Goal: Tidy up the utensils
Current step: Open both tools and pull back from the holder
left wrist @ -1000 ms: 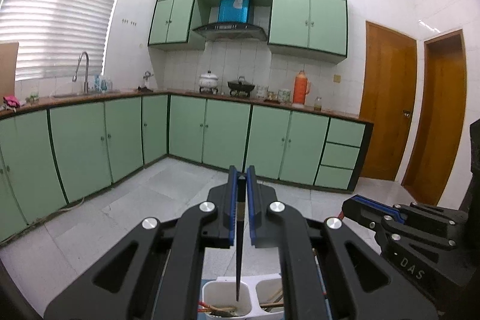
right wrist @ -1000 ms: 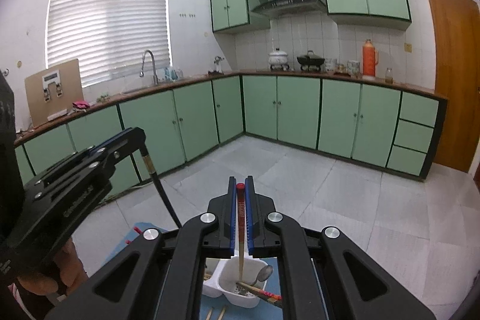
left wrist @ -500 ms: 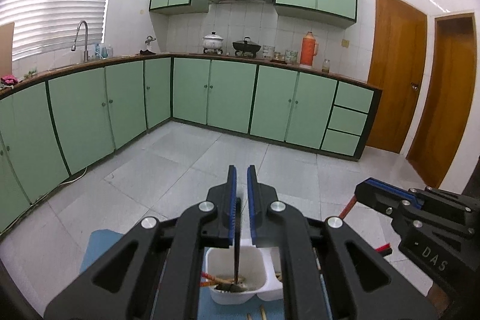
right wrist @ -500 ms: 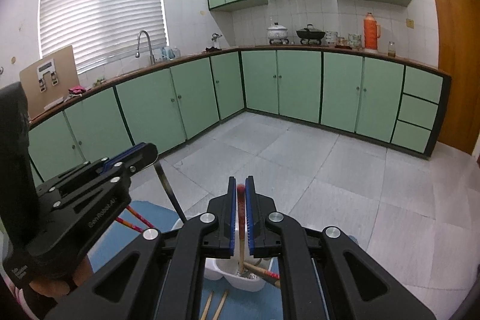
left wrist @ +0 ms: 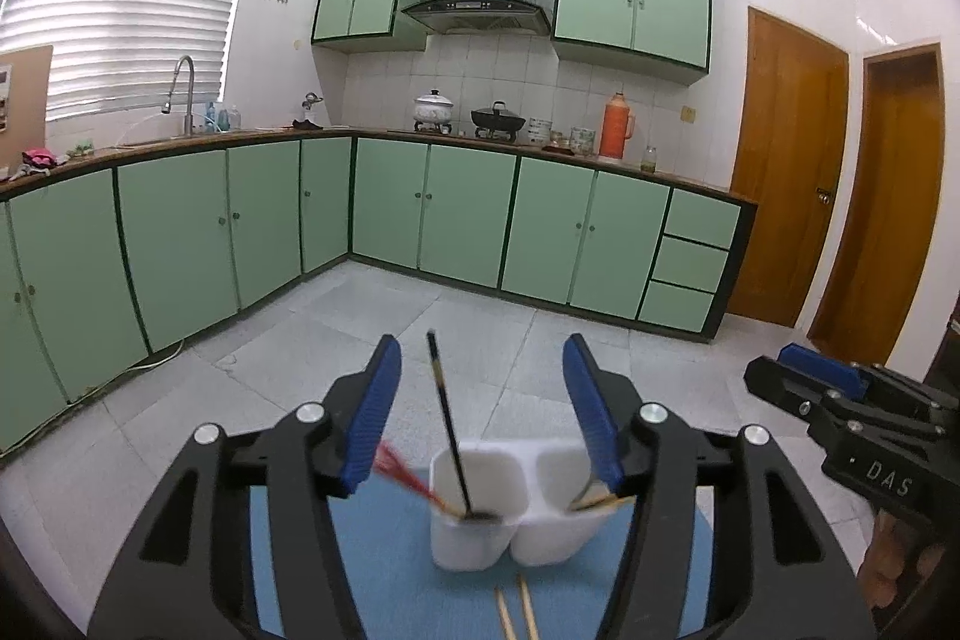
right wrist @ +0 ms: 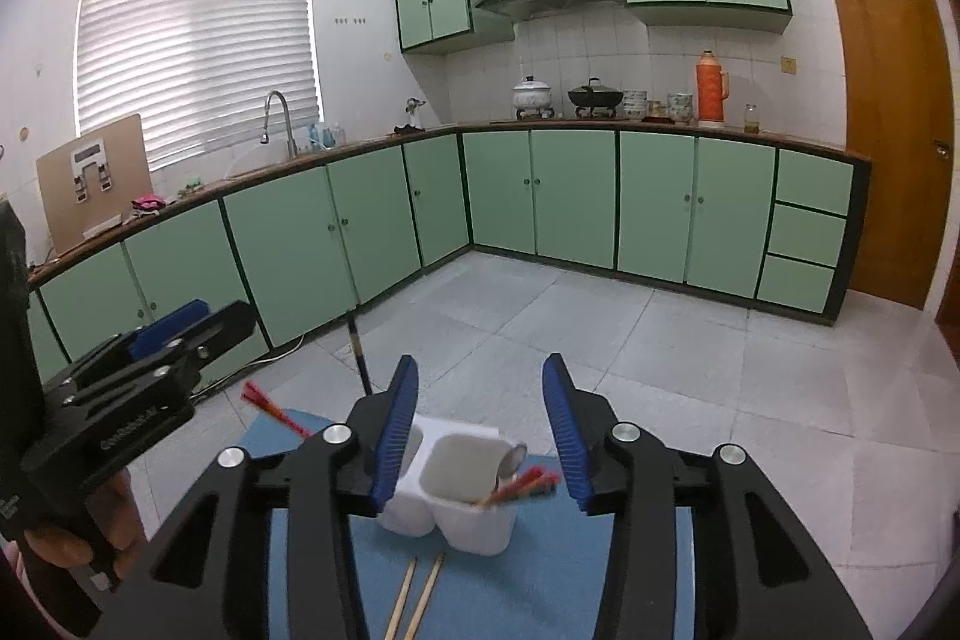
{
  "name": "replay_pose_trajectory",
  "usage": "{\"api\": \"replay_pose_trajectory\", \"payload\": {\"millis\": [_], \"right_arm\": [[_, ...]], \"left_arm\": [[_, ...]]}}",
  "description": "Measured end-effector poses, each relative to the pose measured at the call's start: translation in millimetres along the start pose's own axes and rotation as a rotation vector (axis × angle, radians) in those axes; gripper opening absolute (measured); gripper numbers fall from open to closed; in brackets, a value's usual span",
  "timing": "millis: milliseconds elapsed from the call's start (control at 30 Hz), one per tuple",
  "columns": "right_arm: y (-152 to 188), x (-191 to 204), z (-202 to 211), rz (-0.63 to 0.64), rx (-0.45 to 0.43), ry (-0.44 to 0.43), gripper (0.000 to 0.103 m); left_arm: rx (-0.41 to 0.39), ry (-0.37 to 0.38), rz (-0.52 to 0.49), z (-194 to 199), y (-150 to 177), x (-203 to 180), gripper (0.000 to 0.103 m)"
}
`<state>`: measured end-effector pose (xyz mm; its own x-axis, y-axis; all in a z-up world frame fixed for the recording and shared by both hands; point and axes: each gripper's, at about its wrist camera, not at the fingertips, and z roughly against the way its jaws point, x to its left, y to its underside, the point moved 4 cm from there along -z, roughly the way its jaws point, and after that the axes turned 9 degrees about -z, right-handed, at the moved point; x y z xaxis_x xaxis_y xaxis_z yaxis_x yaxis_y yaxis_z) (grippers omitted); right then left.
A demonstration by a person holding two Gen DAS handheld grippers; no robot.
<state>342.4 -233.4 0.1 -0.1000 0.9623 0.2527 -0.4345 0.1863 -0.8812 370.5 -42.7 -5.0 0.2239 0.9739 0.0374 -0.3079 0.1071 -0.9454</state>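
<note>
A white two-compartment holder (left wrist: 510,514) (right wrist: 456,496) stands on a blue mat (left wrist: 384,574). My left gripper (left wrist: 480,418) is open above it. A black chopstick (left wrist: 447,418) stands free in the holder's left compartment beside red chopsticks (left wrist: 402,469). My right gripper (right wrist: 480,430) is open over the holder. A red chopstick (right wrist: 525,481) and a metal spoon (right wrist: 511,460) lean in the right compartment. The black chopstick (right wrist: 360,355) and red chopsticks (right wrist: 270,406) show on the left of the right wrist view. Two wooden chopsticks (right wrist: 417,595) (left wrist: 516,610) lie on the mat in front.
The mat (right wrist: 540,580) sits on a low surface over a grey tiled floor (left wrist: 384,328). Green cabinets (left wrist: 468,214) line the far walls. Each gripper shows in the other's view: the right gripper (left wrist: 852,418) and the left gripper (right wrist: 132,376).
Both grippers have opened. The left let go of the black chopstick and the right let go of the red chopstick; both chopsticks now stand in the holder.
</note>
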Motion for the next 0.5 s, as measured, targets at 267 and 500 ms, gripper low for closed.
{"api": "replay_pose_trajectory", "payload": {"millis": [267, 500], "right_arm": [[57, 3, 30, -0.019, 0.000, -0.022, 0.048], [125, 0, 33, -0.075, 0.081, 0.004, 0.048]], "left_arm": [[0.043, -0.028, -0.006, 40, 53, -2, 0.063], [0.187, -0.028, 0.009, 54, 124, 0, 0.067]]}}
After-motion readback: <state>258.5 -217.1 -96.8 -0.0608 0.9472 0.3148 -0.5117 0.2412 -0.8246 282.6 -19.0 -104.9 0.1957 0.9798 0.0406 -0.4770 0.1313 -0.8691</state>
